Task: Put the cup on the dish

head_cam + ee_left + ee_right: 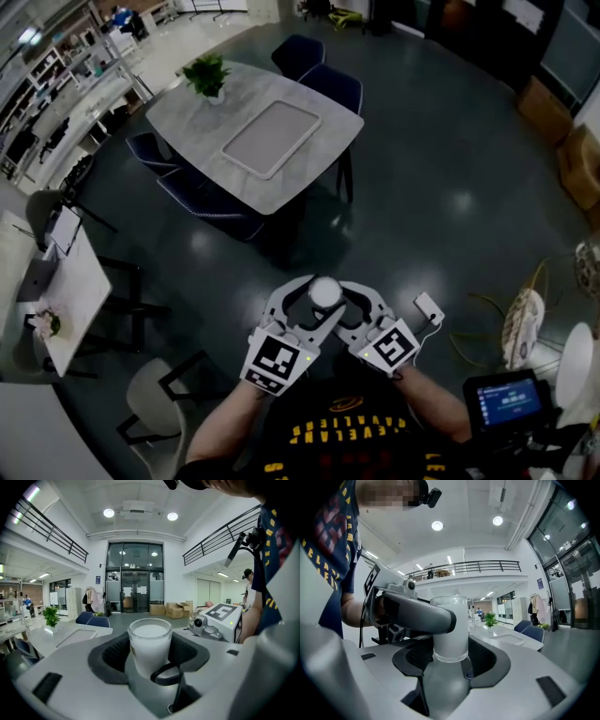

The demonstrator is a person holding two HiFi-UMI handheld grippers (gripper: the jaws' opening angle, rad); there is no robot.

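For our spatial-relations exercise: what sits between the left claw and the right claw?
The white cup, enclosed by the left claw and right claw together; the head view shows it from above.

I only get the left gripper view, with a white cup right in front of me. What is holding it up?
Observer: Two grippers. In the head view the left gripper and right gripper close round the cup from opposite sides.
Operator: Is it over the table yet?
Observer: No. The head view shows dark floor under it, the table well ahead.
Operator: Does my gripper touch it?
Observer: In the right gripper view one of its jaws lies against the cup's side.
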